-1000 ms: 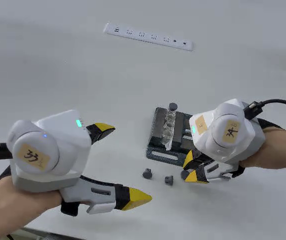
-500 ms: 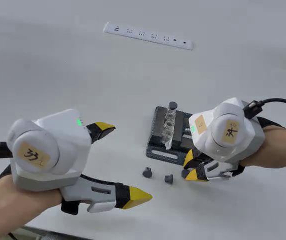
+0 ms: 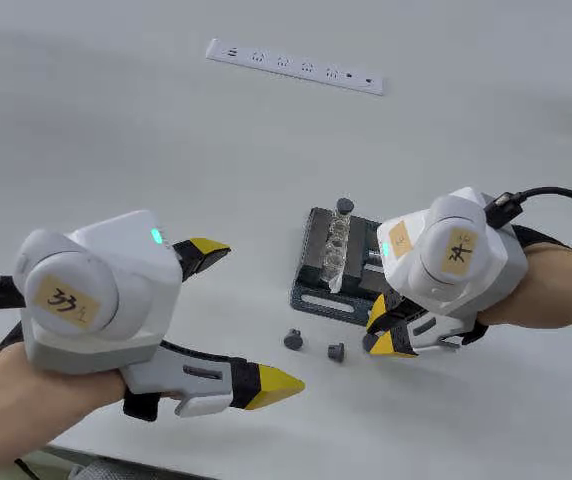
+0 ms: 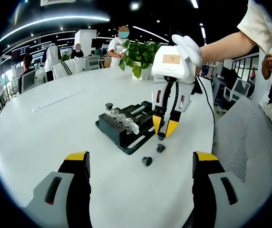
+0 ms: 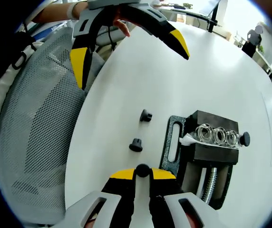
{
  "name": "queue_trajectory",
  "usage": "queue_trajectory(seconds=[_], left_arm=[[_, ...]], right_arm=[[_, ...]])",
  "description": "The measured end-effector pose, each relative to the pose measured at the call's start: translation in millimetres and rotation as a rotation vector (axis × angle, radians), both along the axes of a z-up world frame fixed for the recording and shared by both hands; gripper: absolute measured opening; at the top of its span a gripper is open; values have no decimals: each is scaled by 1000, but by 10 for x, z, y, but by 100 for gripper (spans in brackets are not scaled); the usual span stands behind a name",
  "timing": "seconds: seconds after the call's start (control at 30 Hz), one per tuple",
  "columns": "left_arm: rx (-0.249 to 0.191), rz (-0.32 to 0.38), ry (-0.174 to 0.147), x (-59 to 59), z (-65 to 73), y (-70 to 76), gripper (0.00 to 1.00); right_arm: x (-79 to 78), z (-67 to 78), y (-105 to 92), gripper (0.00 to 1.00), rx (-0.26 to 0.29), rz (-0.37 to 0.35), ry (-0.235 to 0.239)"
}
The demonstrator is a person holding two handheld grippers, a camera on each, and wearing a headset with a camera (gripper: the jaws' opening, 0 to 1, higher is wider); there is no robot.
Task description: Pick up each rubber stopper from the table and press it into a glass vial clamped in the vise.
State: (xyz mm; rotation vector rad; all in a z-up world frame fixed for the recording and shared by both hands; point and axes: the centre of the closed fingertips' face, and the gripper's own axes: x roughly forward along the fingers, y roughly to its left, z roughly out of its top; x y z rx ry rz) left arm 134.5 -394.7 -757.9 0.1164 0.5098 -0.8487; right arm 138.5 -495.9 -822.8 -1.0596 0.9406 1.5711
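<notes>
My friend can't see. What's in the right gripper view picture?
The right gripper pinches a dark rubber stopper between yellow-tipped jaws on a white table. Two loose stoppers lie just ahead, beside a black vise clamping a row of glass vials. The left gripper hangs open beyond them.

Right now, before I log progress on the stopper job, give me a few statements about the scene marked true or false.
1. The left gripper is open and empty. True.
2. The right gripper holds nothing. False: it is shut on a stopper.
3. Two loose stoppers lie on the table near the vise. True.
4. Every vial in the vise is stoppered. False: only the end vial is capped; three open vials sit beside it.
</notes>
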Motion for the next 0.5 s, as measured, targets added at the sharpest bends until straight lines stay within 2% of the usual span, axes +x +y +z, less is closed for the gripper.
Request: queue_trajectory(seconds=[0.27, 0.4, 0.5], left_arm=[[-2, 4, 0, -4, -5, 19, 88], [-4, 6, -4, 6, 0, 16, 88], [-8, 6, -7, 14, 6, 9, 88]], right_arm=[[14, 22, 10, 5, -6, 1, 8], [34, 103, -3, 5, -13, -21, 21], [43, 146, -22, 5, -18, -12, 19]])
